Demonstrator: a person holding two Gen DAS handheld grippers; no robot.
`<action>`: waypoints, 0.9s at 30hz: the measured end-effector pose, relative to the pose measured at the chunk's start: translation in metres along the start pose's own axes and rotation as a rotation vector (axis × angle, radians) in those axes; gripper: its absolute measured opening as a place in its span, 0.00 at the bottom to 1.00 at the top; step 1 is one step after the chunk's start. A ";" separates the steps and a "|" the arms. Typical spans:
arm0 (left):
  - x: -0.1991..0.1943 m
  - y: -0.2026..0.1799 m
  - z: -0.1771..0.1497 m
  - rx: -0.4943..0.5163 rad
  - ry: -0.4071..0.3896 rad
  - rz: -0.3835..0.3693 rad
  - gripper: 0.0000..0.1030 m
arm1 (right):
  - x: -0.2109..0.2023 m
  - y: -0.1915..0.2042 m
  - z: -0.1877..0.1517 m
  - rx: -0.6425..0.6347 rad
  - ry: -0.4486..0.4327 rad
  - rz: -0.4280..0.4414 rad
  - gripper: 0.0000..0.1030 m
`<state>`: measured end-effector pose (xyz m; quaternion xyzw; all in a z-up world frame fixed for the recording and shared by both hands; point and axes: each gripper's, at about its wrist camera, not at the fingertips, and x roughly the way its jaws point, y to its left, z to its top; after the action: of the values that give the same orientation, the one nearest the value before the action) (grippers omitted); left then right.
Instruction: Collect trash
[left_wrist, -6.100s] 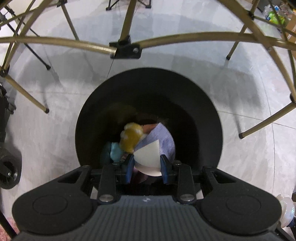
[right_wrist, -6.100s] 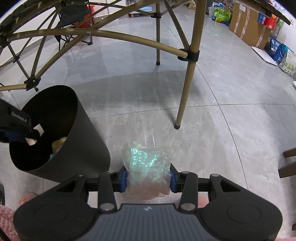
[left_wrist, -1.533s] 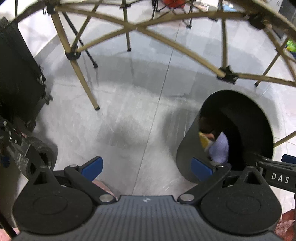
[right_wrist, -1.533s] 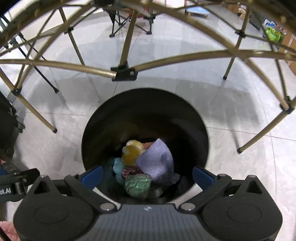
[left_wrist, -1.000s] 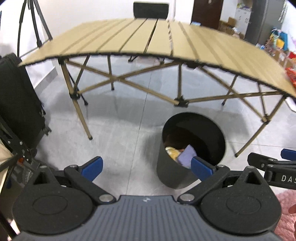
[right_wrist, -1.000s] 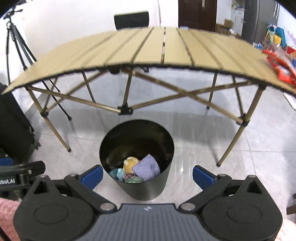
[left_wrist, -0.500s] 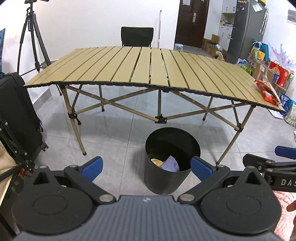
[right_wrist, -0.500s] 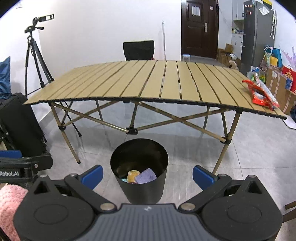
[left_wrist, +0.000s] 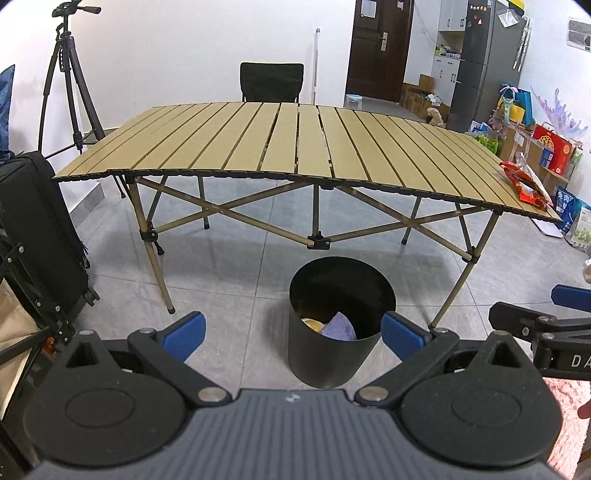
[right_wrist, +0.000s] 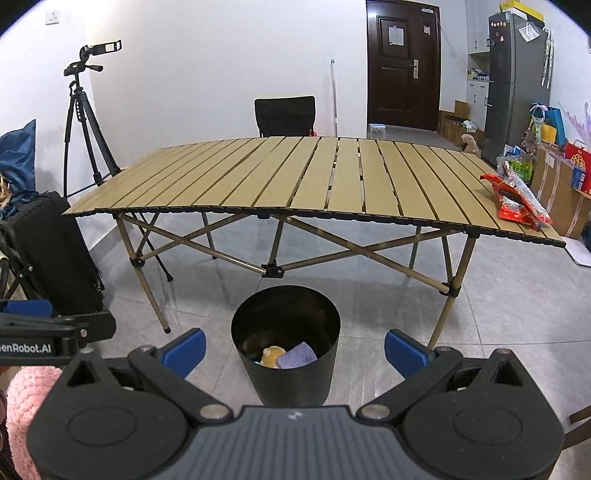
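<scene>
A black round bin stands on the floor before the slatted table. Inside it lie a purple cloth and a yellow lump. A red snack wrapper rests on the table's right end. My left gripper is open and empty, held back from the bin. My right gripper is likewise open and empty, with the bin seen between its blue pads.
A black suitcase stands at the left, a tripod behind it. A black chair sits behind the table. Boxes and bags line the right wall by a fridge. A pink sleeve shows low left.
Both grippers have let go of their trash into the bin, opened wide and pulled up and back, so the whole table and room have come into view.
</scene>
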<state>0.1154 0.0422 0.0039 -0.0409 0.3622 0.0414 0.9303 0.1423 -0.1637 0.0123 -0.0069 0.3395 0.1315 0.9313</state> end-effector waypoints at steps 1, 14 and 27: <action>0.000 0.000 0.000 0.000 0.000 0.000 1.00 | 0.000 0.000 0.000 0.000 -0.001 0.001 1.00; -0.006 0.000 -0.001 0.002 -0.009 -0.003 1.00 | -0.006 0.003 -0.001 -0.001 -0.016 0.003 1.00; -0.006 -0.001 0.004 0.003 -0.022 -0.018 1.00 | -0.006 0.003 0.000 -0.002 -0.020 0.002 1.00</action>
<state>0.1137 0.0418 0.0106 -0.0424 0.3516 0.0328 0.9346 0.1372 -0.1620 0.0163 -0.0060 0.3303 0.1327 0.9345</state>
